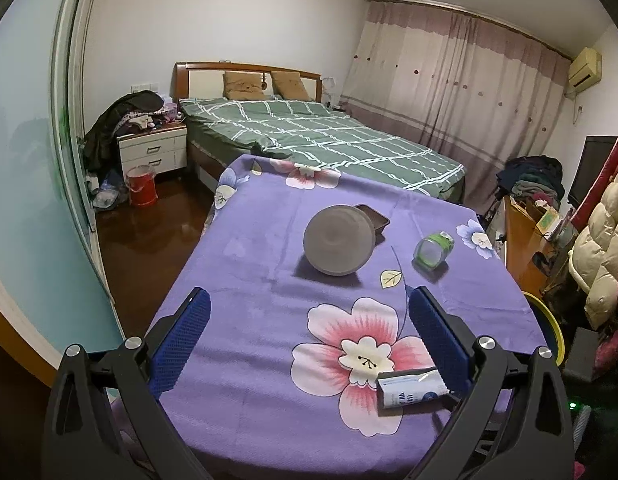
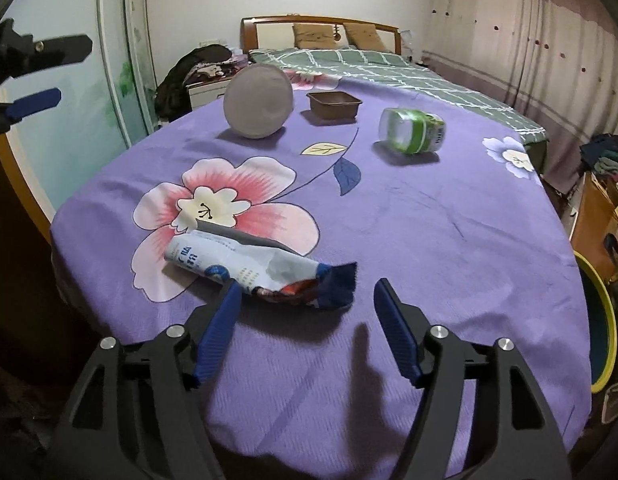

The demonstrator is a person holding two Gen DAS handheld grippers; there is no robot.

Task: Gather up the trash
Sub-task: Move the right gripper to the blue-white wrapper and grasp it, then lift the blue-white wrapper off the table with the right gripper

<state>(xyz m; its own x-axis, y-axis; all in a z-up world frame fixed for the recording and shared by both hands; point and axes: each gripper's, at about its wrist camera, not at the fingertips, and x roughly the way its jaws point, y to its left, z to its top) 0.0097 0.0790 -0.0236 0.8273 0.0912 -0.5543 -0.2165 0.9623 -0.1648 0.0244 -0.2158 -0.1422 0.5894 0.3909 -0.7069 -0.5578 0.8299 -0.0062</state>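
Note:
A crumpled white-and-blue snack wrapper (image 2: 253, 268) lies on the purple flowered tablecloth (image 2: 429, 220), just beyond my open right gripper (image 2: 309, 292), touching its left fingertip. It also shows in the left wrist view (image 1: 409, 390), low beside the right finger. A green-and-clear plastic jar (image 2: 413, 130) lies on its side further back, also in the left wrist view (image 1: 432, 250). A grey round bowl (image 2: 259, 100) stands on edge, with a small brown tray (image 2: 335, 106) beside it. My left gripper (image 1: 309, 308) is open and empty above the table; it also shows in the right wrist view (image 2: 49, 72).
A yellow-rimmed bin (image 2: 599, 320) stands at the table's right edge. A bed (image 1: 317, 132) lies behind the table, a nightstand (image 1: 153, 150) and a red bucket (image 1: 141, 186) to its left. Clothes and a desk (image 1: 525, 236) crowd the right.

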